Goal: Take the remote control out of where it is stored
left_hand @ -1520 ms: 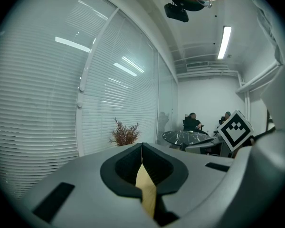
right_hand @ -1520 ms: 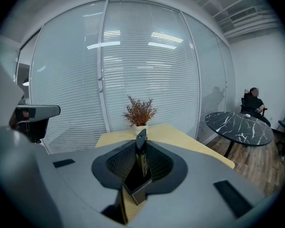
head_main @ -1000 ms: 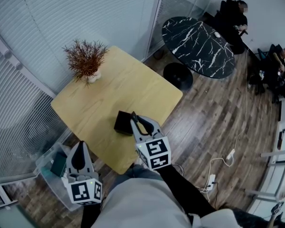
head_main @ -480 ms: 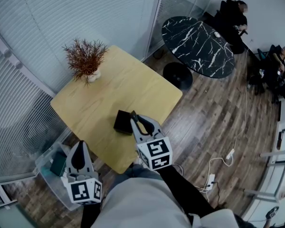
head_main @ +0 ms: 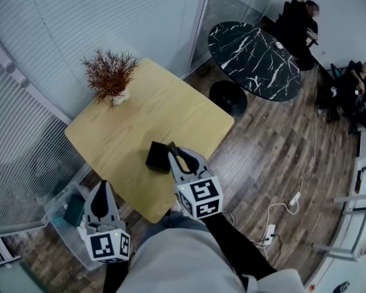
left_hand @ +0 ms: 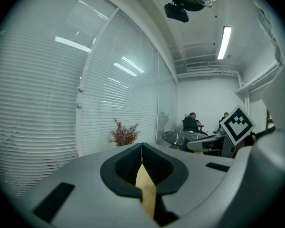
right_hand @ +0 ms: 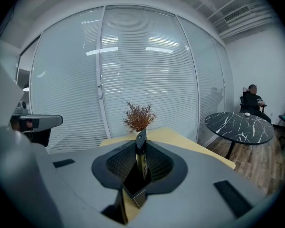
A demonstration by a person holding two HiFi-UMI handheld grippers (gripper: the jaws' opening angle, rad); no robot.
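A black storage box (head_main: 157,157) lies on the yellow wooden table (head_main: 134,121) near its front edge. My right gripper (head_main: 171,152) reaches to the box's right side. In the right gripper view a slim black remote control (right_hand: 141,159) stands on end between the jaws, which are shut on it, and its lower end is by the box's corner (right_hand: 134,194). My left gripper (head_main: 100,201) hangs lower left, off the table, shut with nothing in it. In the left gripper view the jaws (left_hand: 142,152) meet in a thin line.
A dried plant in a white pot (head_main: 110,78) stands at the table's far left corner. A clear plastic bin (head_main: 67,215) sits on the floor under my left gripper. A black marble round table (head_main: 255,58) and seated people (head_main: 302,20) are further back right. Cables (head_main: 287,206) lie on the floor.
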